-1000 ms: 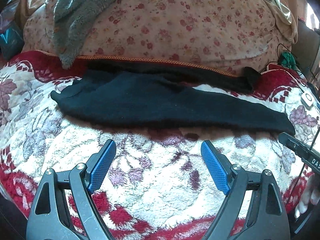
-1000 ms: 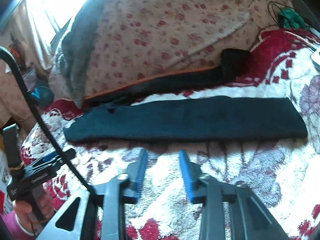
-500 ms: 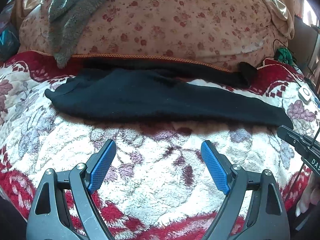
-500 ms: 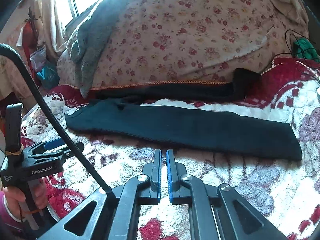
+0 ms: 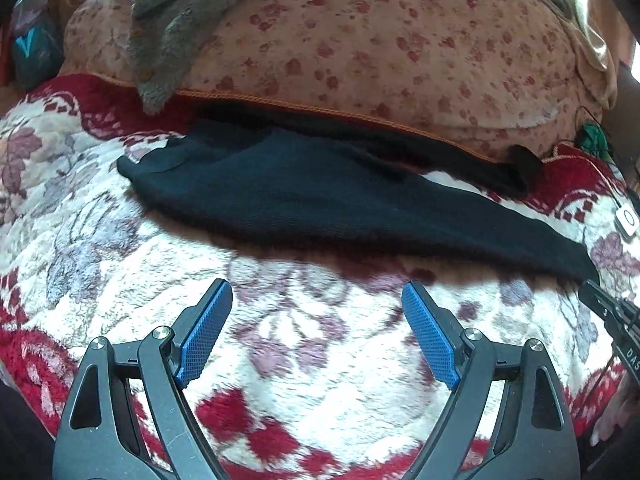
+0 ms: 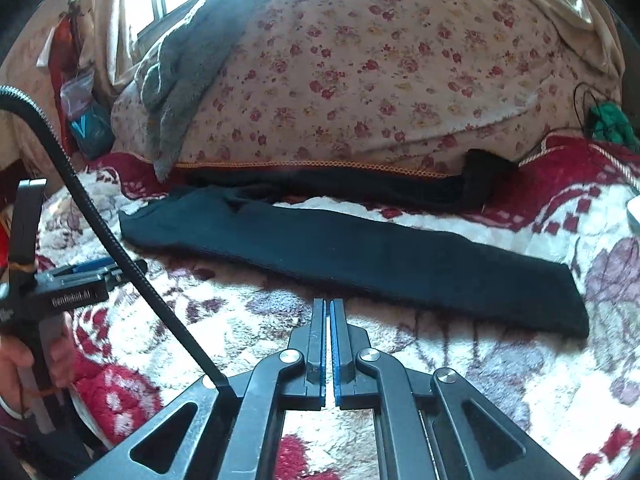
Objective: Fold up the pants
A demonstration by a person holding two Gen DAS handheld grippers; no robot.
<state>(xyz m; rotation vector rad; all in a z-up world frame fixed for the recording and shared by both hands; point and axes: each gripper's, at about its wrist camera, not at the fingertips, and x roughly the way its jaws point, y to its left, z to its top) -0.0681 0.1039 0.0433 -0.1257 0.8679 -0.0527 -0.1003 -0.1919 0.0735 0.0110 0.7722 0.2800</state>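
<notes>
Left wrist: While the left gripper (image 5: 316, 320) hovers with jaws wide apart over the fleecy red-and-white floral blanket (image 5: 312, 364), the long dark folded pants (image 5: 320, 200) lie beyond, untouched (far edge lost under the flowered pink quilt (image 5: 380, 48)).
Right wrist: right gripper (image 6: 329, 336) jaws nearly together, gripping nothing; pants (image 6: 360, 256) just ahead.

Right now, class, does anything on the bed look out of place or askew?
The black pants lie as one long strip, but the far leg is tucked under the floral quilt, its cuff poking out. Nothing looks spilled or damaged.
</notes>
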